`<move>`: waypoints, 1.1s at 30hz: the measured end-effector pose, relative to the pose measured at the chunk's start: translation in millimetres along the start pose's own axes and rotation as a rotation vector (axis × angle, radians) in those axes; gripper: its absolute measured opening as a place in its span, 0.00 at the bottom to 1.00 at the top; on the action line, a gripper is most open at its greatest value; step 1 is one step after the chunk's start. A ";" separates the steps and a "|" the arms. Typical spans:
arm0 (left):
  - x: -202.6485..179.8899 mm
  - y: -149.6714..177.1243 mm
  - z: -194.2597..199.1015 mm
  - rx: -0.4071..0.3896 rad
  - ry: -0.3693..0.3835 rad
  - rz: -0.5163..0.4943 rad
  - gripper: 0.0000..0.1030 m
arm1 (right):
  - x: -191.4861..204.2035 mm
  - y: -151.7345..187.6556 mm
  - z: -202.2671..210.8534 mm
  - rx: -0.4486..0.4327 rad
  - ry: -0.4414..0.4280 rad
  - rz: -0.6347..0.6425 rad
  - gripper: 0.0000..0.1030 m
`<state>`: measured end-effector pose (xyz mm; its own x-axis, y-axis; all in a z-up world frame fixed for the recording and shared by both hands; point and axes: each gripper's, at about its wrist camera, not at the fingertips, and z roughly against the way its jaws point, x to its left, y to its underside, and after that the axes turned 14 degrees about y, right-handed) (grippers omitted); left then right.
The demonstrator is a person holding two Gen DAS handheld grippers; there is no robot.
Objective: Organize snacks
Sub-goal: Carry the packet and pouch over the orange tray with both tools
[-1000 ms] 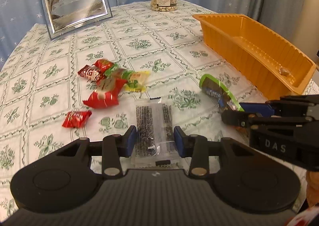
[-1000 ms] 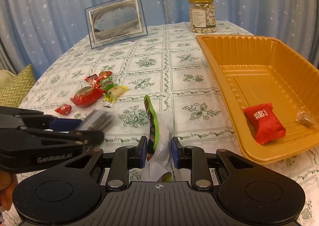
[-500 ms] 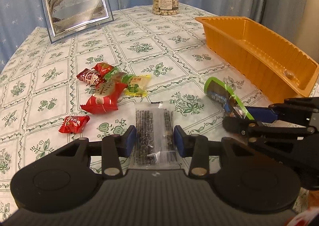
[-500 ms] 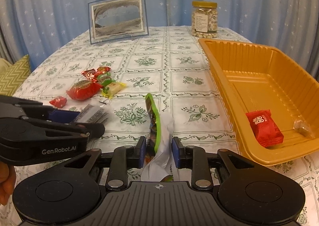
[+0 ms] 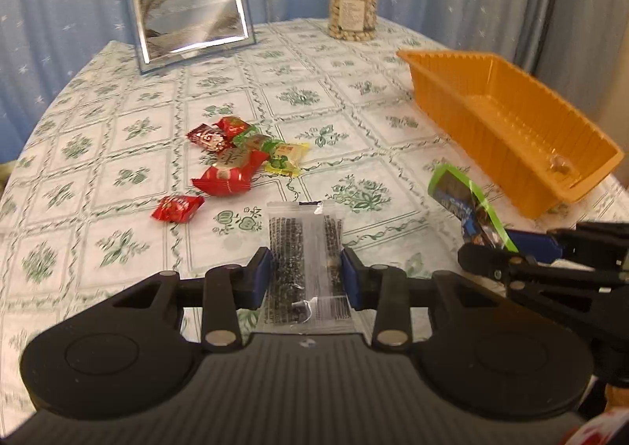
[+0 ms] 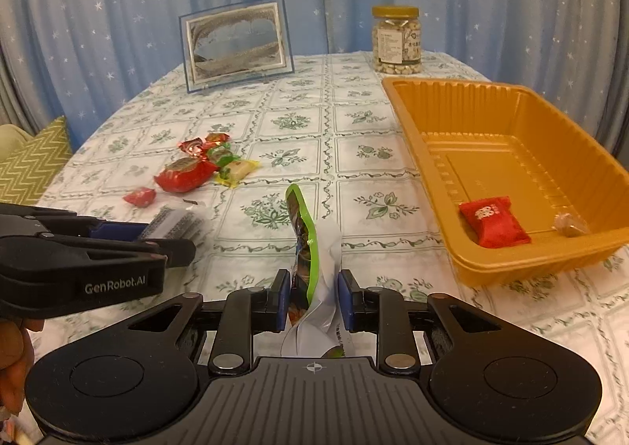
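Note:
My left gripper has a clear packet of dark sticks between its blue pads; the jaws are closing on its sides and it hangs above the tablecloth. To its right, my right gripper is shut on a green-edged foil packet, held upright off the table. The orange tray stands on the right with a red candy and a small brown sweet in it. A heap of red, green and yellow candies and one small red candy lie on the table to the left.
A framed picture and a jar of nuts stand at the table's far edge before blue curtains. A green zigzag cushion sits beyond the left edge. A hand shows at the lower left.
Both grippers have risen a little and drawn back with their packets in them. The candies on the table and the tray have not moved.

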<state>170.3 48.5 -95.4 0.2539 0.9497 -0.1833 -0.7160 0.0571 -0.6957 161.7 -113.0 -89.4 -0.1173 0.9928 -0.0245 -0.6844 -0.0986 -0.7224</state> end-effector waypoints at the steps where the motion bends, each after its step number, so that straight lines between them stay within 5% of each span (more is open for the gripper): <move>1: -2.9 0.6 6.4 -0.009 -0.003 0.012 0.34 | -1.3 0.4 5.8 -0.001 -0.001 -0.006 0.25; 13: -48.7 7.0 65.5 -0.069 0.006 0.094 0.34 | -38.6 -4.4 77.1 -0.035 0.037 -0.096 0.25; 33: -128.0 -17.5 77.6 -0.098 0.090 0.002 0.34 | -110.1 -7.3 123.4 -0.084 0.116 -0.219 0.26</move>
<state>99.9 -50.2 -5.9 0.3131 0.9179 -0.2437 -0.6505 0.0204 -0.7592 90.8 -230.0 3.8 0.1142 0.9914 0.0631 -0.6216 0.1209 -0.7740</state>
